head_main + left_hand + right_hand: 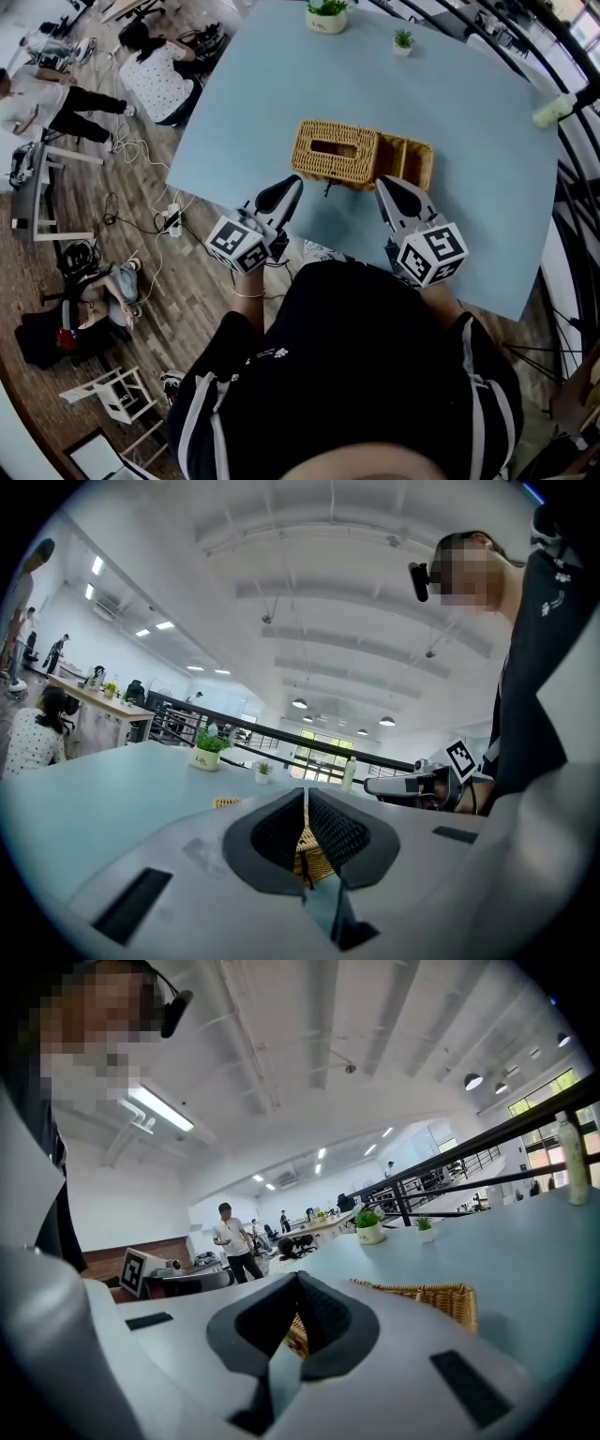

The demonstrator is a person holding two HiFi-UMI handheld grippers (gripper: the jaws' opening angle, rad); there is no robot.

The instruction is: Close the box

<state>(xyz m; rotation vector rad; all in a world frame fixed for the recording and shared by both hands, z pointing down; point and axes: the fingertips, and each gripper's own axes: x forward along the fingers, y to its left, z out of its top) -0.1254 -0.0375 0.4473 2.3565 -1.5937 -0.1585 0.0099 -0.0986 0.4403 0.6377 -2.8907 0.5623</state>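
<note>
A wicker box (336,153) lies on the light blue table (487,206); its lid with a dark slot covers the left part, and the right part (410,157) stands open. My left gripper (292,180) hovers just before the box's front left, jaws shut and empty. My right gripper (382,181) sits at the front right, also shut with nothing in it. In the left gripper view the closed pads (281,832) hide most of the wicker (317,860). The right gripper view shows the box rim (427,1294) past its closed jaws.
Two small potted plants (326,14) (402,40) stand at the table's far edge, a white bottle (553,109) at the right edge. A railing runs along the right. People sit and stand on the wooden floor at the left, among cables.
</note>
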